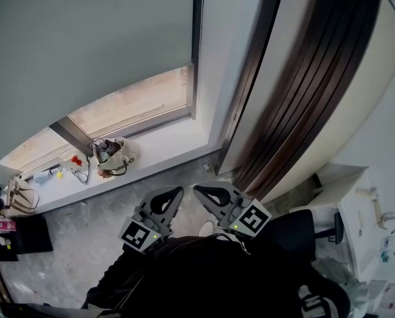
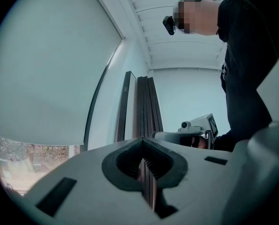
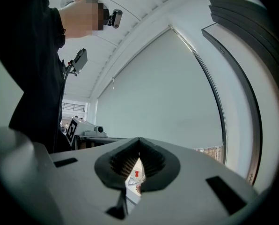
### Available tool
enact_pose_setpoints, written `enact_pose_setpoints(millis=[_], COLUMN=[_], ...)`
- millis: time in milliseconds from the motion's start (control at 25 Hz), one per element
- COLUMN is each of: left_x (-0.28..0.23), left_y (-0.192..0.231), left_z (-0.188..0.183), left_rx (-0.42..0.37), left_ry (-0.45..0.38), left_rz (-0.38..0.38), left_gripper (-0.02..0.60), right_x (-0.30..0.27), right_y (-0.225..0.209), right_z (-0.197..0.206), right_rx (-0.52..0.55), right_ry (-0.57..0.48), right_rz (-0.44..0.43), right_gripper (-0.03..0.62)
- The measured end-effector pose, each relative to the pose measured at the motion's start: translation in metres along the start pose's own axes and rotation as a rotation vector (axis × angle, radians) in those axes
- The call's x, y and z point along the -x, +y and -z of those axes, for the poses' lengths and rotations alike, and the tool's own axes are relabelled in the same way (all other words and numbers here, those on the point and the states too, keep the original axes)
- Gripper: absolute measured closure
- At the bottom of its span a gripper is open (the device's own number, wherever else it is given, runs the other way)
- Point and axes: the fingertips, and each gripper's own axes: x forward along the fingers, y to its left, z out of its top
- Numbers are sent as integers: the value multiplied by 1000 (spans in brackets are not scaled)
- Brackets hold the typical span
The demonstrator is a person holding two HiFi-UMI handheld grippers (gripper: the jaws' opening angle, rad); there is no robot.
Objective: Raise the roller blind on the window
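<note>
Grey roller blind (image 1: 85, 38) hangs nearly to the sill (image 1: 158, 148), bare glass (image 1: 131, 105) below it, while left gripper (image 1: 173, 192) and right gripper (image 1: 202, 191) stay-free, both clenched empty, so raising seems unstarted.

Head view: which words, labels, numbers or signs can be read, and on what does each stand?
None can be read.
Left cube, right cube: square markers only, no letters.
Pink item: print too small.
Dark object, bottom right: white marks, blurred.

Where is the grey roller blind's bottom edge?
Head view, upper left: the grey roller blind ends a little above the white sill, over the beige handbag.
</note>
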Motion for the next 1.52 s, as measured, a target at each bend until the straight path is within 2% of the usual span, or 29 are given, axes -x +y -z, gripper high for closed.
enact_pose_setpoints(millis=[200, 400, 480, 640, 880, 1160, 1320, 1520], left_x=[-32, -55, -63, -75, -88, -96, -92, -85], left_y=[-8, -11, -7, 9, 58, 138, 184, 230], left_z=[6, 6, 8, 4, 6, -24, -28, -38], left_rx=[-6, -28, -16, -54, 7, 12, 11, 7], left_ry=[18, -6, 11, -10, 1, -34, 22, 16], left_rz=[-41, -52, -65, -50, -31, 60, 82, 142], left_gripper=[577, 577, 577, 577, 577, 577, 577, 577], right_x=[20, 33, 33, 23, -17, -91, -134, -183], right_y=[-22, -46, -56, -73, -103, -139, -156, -169], right_z=[3, 4, 5, 10, 12, -3, -7, -6], right_rx=[-2, -28, -28, -35, -9, 18, 15, 15], right_ry=[15, 13, 17, 30, 49, 51, 52, 55], right_rz=[-29, -45, -45, -34, 0, 65, 113, 171], right_gripper=[591, 591, 591, 591, 591, 591, 591, 591])
